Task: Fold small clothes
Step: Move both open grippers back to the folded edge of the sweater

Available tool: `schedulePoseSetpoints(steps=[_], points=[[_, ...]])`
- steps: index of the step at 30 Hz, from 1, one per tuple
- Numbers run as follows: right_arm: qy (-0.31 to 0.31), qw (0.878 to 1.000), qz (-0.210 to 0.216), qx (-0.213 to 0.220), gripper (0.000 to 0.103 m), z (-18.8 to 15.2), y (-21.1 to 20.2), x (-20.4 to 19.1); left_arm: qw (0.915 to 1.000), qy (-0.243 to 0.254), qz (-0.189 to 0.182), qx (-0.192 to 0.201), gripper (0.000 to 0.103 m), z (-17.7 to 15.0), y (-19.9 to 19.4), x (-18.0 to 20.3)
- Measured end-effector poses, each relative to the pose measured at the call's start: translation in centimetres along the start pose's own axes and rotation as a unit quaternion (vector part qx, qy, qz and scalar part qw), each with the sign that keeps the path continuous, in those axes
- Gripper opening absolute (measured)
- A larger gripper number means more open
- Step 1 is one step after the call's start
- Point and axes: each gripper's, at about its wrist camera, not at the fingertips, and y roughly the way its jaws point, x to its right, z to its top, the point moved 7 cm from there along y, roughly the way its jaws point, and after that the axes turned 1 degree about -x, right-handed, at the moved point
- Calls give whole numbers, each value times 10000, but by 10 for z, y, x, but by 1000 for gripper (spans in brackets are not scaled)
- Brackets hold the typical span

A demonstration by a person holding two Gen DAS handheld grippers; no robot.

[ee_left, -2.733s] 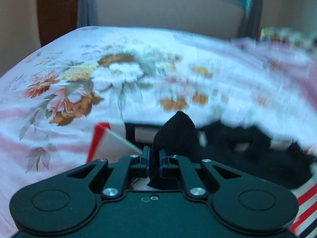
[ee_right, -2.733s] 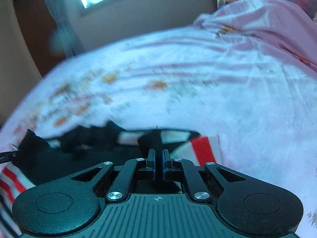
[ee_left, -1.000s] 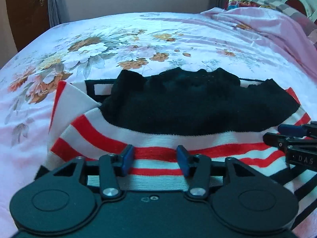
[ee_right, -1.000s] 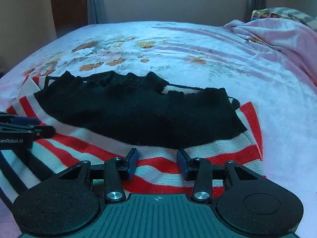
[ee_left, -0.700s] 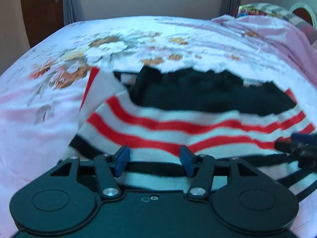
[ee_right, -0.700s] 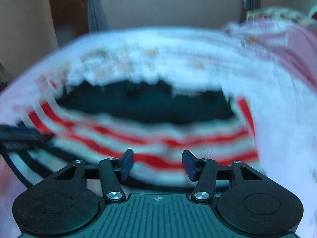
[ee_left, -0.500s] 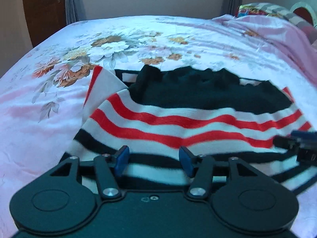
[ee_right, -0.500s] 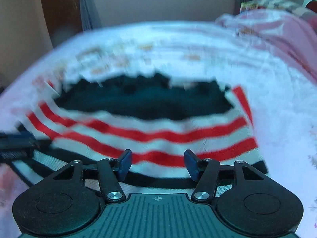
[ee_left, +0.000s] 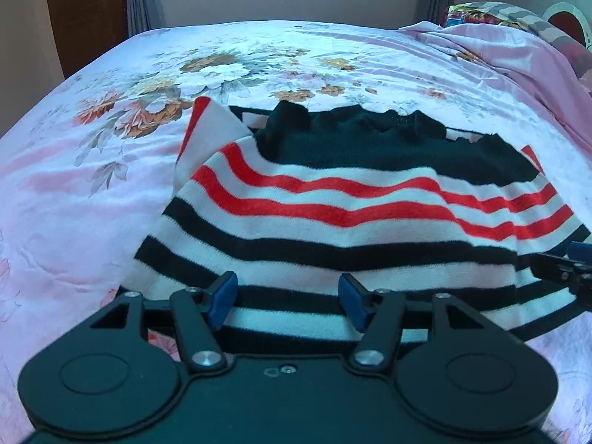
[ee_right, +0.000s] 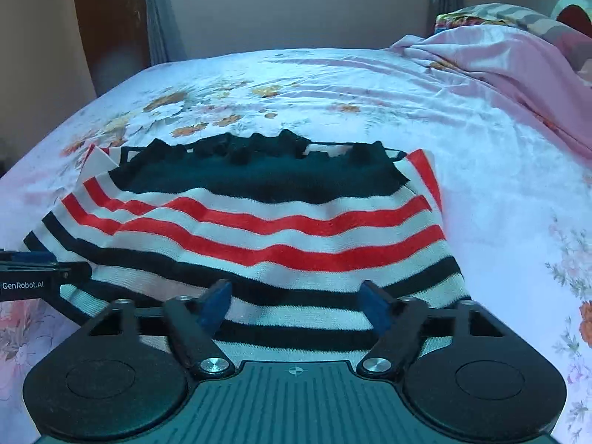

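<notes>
My left gripper [ee_left: 285, 298] and right gripper [ee_right: 296, 301] had both just been opening, jaws wide apart, holding nothing; the striped sweater [ee_left: 351, 222] merely lay beneath them. It rested folded near the front edge of the bed [ee_left: 92, 192], black end toward the far side. I judged the fold loose: a blue fingertip [ee_right: 216, 301] snagging the knit on withdrawal could drag the top layer askew.

Wrist views, close (shared sweater [ee_left: 333, 222])
</notes>
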Motion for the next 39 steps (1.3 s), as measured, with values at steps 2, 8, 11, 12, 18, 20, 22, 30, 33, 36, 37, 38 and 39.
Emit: schedulePoseSetpoints(steps=[2,8,11,12,18,20,22,30,33,36,37,38,39], points=[[73,9999,-3,-119,77,-3,5,2,10000,44,37,-11,58,-2,0,0],[276,9996,68,-4,77,0,-6,7,9998,-187,-52,86,64,5,-13,-5],[330,9994,45,2,77,2,-5,10,9997,-238,-63,83,64,9,-14,-8],[346,9994,53,-2,77,3,-5,10,9997,-227,-61,102,64,11,-14,-7],[265,9996,127,31,77,9,0,5,9998,-145,-144,87,64,21,-9,3],[232,9996,96,86,77,14,1,6,9997,-137,-135,122,64,25,-9,5],[235,9996,75,105,77,17,2,9,9998,-103,-124,119,64,27,-7,7],[257,9997,-3,-28,77,13,15,15,9999,21,123,58,64,26,5,3],[277,9996,37,-59,77,13,18,14,9997,-76,197,113,64,28,0,-9],[282,9994,108,142,77,23,12,9,9993,-172,275,207,68,35,-7,-29],[265,9994,153,184,77,27,11,6,9990,-173,345,230,71,38,-8,-36],[231,9993,195,212,77,31,11,2,9988,-170,387,238,72,41,-9,-41],[181,9994,206,214,77,35,14,-2,9987,-190,421,231,72,43,-9,-47]])
